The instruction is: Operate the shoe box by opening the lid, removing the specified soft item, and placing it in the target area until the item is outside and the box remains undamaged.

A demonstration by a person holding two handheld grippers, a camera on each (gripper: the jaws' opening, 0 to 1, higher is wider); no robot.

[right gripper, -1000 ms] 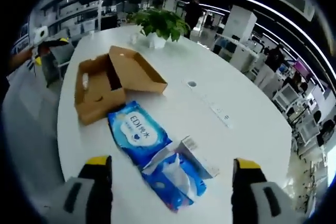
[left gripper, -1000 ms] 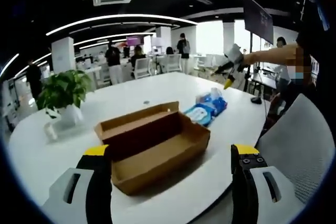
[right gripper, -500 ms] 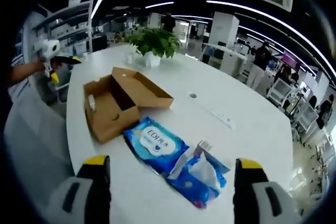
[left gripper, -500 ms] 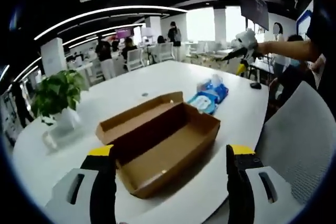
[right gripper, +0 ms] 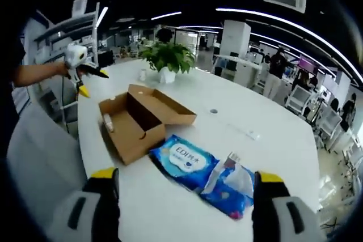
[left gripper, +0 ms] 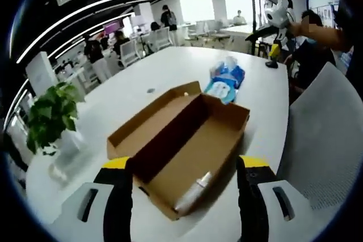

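Note:
The brown cardboard shoe box point(left gripper: 187, 140) lies open on the white table, its lid folded back. A small pale tube point(left gripper: 193, 192) rests in its near end, seen as a white item point(right gripper: 108, 120) in the right gripper view. My left gripper point(left gripper: 186, 164) hovers open just above the box's near end. Two blue wipe packs point(left gripper: 226, 79) lie beyond the box. In the right gripper view the box point(right gripper: 142, 123) sits to the left of a sealed blue pack point(right gripper: 184, 160) and a torn-open pack point(right gripper: 232, 188). My right gripper point(right gripper: 185, 175) is open above the table, holding nothing.
A potted plant point(right gripper: 167, 58) stands behind the box on the table point(right gripper: 272, 140). Grey chair backs point(left gripper: 317, 140) stand at the table's edge. The other gripper point(right gripper: 79, 66) shows in a hand at the left. People and desks fill the office behind.
The left gripper has moved closer over the box and tilted down, so the tube inside now shows. The right gripper view has shifted slightly. The box and packs lie as before.

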